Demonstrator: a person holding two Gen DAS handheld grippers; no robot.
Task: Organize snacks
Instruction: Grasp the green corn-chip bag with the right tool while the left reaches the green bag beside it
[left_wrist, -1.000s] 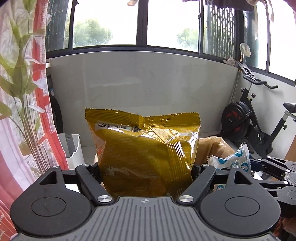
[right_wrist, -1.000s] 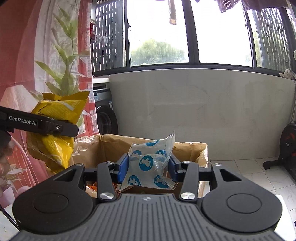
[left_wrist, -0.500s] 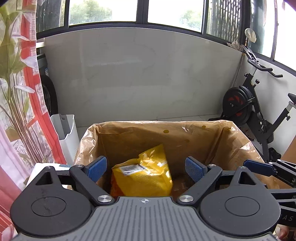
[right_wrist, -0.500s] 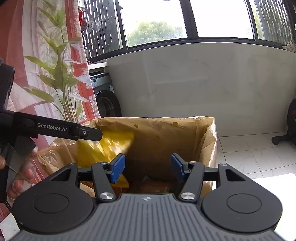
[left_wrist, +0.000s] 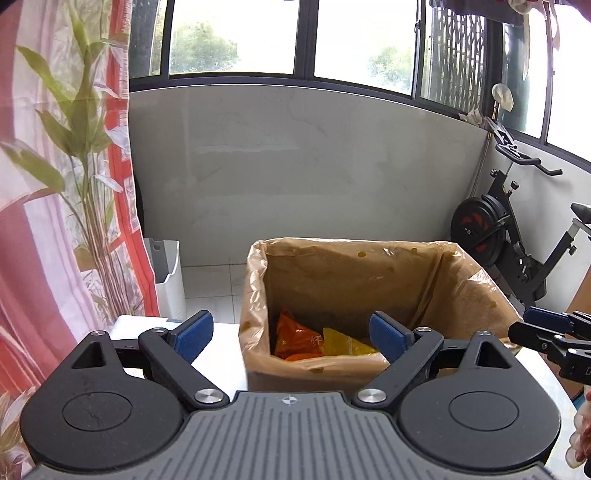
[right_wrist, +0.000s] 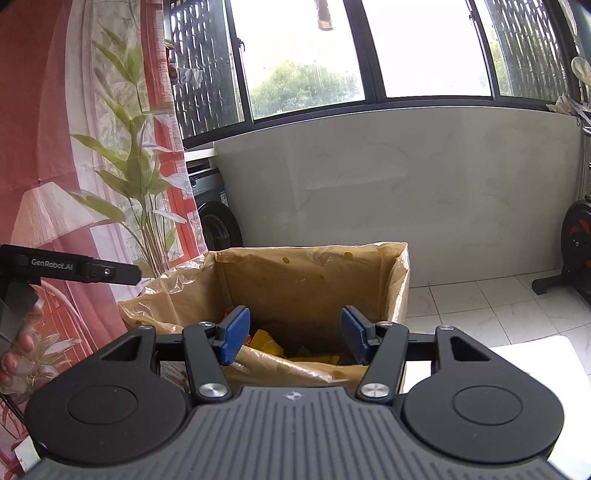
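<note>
Fingers first: in the left wrist view the left gripper (left_wrist: 288, 334) fills the bottom of the frame with its blue pads spread wide and nothing between them. The right gripper (right_wrist: 291, 336), at the bottom of the right wrist view, is likewise released and empty, its pads less far apart. Each tool also edges into the other's view: the right one at the right edge of the left view, the left one as a black bar at the left edge of the right view, with a person's fingertips beside it.

Just beyond the pads stands the box (left_wrist: 314, 373), a carton lined with a brownish plastic bag whose rim is folded over the edges, likely to keep the lining open for dropping things in. It sits on a white worktop (left_wrist: 221, 350). Both grippers point slightly down into its mouth, which suits letting packets fall inside.

The snacks lie at the bottom of the box: an orange packet (left_wrist: 295, 339) and a yellow packet (left_wrist: 345, 347) beside it, partly hidden by the near wall. No snack shows outside the box in these views.

Farther off are a white bin (left_wrist: 166, 273) at middle left, a curtain at the left edge, an exercise bike at right, and windows across the top.
</note>
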